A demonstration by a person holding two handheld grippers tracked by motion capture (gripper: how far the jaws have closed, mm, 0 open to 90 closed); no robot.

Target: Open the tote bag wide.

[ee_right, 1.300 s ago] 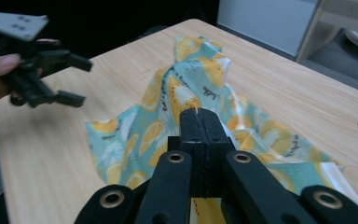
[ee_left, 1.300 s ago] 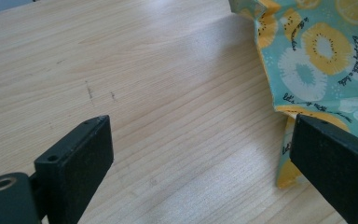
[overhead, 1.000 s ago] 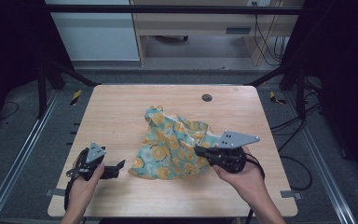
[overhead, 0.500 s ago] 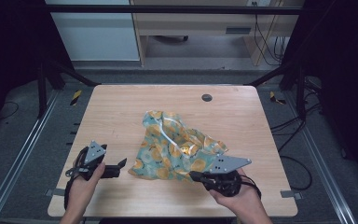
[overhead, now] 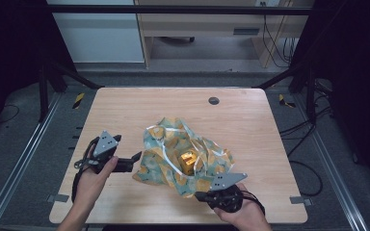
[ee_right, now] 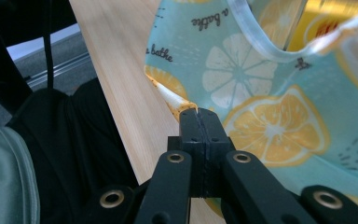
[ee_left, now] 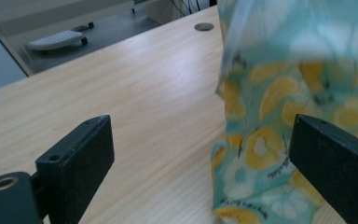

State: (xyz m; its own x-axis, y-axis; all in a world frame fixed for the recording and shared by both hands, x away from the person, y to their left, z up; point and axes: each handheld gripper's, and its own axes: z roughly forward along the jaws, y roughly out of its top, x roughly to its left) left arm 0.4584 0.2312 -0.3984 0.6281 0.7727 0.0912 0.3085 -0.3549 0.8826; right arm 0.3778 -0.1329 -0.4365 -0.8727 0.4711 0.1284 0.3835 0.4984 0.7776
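A crumpled teal bag (overhead: 169, 154) printed with yellow lemons lies at the middle of the wooden table (overhead: 125, 110). A yellow box (overhead: 189, 160) shows inside its open mouth. My right gripper (overhead: 200, 196) sits near the front edge, shut on the bag's near hem (ee_right: 186, 105), with the bag (ee_right: 261, 107) and the yellow box (ee_right: 326, 18) close above its jaws. My left gripper (overhead: 132, 162) is open beside the bag's left edge. In the left gripper view its jaws (ee_left: 200, 126) stand wide apart, and the bag (ee_left: 279, 84) hangs between them toward the right jaw without being pinched.
A round dark cable hole (overhead: 214, 100) is set in the tabletop at the back. The table's front edge runs just under my right hand. Dark clothing (ee_right: 74, 140) lies beyond that edge. A pale cabinet (overhead: 96, 33) and a wooden bench (overhead: 207, 29) stand on the floor behind.
My right gripper has pulled toward the front edge and lower, dragging the bag's hem with it, so the bag stretches forward. My left gripper has lifted and edged closer to the bag's left side.
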